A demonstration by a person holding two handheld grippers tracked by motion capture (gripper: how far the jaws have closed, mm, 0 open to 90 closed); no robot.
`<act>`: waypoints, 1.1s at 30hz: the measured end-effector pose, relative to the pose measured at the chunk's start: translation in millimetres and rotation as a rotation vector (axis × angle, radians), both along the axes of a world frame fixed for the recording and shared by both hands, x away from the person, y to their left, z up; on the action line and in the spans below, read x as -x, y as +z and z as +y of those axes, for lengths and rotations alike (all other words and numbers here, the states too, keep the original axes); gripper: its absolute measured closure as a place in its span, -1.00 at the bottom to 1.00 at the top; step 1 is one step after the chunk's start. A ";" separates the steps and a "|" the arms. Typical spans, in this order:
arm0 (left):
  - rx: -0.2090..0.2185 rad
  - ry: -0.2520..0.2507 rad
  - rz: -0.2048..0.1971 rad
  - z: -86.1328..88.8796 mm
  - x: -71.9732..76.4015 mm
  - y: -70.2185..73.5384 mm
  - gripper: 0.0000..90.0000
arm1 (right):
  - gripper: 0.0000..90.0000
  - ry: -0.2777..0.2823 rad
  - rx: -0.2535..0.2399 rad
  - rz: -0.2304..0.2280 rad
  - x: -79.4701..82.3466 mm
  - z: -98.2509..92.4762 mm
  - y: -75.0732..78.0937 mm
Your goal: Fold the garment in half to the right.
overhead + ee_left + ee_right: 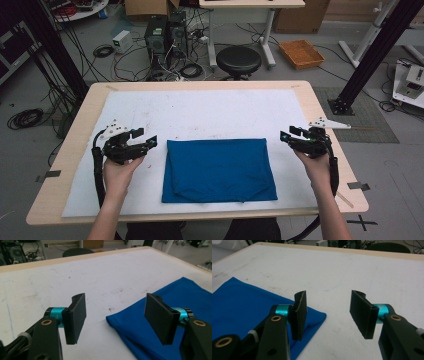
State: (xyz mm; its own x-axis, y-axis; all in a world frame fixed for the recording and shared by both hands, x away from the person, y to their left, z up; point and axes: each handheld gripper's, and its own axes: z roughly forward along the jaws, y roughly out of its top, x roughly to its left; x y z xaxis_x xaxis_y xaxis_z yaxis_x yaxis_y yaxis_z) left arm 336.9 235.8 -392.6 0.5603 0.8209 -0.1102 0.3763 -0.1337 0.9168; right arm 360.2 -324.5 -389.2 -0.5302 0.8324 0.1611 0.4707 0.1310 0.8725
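Cable-strewn lab floor (150, 65), white-matted table (200, 110), folded blue cloth (218, 170), both grippers (145, 139) (289, 134) spread, empty

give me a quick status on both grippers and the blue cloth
Left gripper open, empty, off the cloth's left edge. Right gripper open, empty, off its right edge. Folded blue cloth flat on the white mat. Nothing in the way.

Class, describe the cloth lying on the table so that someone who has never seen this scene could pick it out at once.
Start at the wooden table with its white mat. On the mat's near half, between the left gripper and the right gripper, lies the blue cloth, folded flat into a rectangle. It is the only coloured, soft thing on the mat, and neither open gripper touches it.
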 end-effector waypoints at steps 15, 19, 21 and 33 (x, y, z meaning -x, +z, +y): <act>0.001 -0.041 0.130 -25.0 34.3 -5.1 -0.15 | 0.06 0.004 0.005 -0.005 0.8 1.7 1.6; 0.000 0.009 0.179 -31.9 62.8 -15.9 0.02 | 0.06 0.003 0.003 -0.007 1.0 3.1 1.9; 0.039 0.055 0.247 -31.8 75.0 -23.4 0.02 | 0.06 0.009 0.008 -0.003 1.0 4.6 1.0; 0.183 0.064 0.425 -41.9 103.0 -61.5 0.18 | 0.04 0.022 0.020 -0.013 1.9 12.2 2.5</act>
State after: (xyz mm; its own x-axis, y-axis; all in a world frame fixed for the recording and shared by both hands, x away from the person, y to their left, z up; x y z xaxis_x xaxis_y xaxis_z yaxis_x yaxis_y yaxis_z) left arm 233.8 193.9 -454.1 0.3834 0.7979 -0.4651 0.7257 0.0512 0.6861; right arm 358.3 -312.3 -386.7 -0.5502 0.8237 0.1375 0.4564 0.1587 0.8755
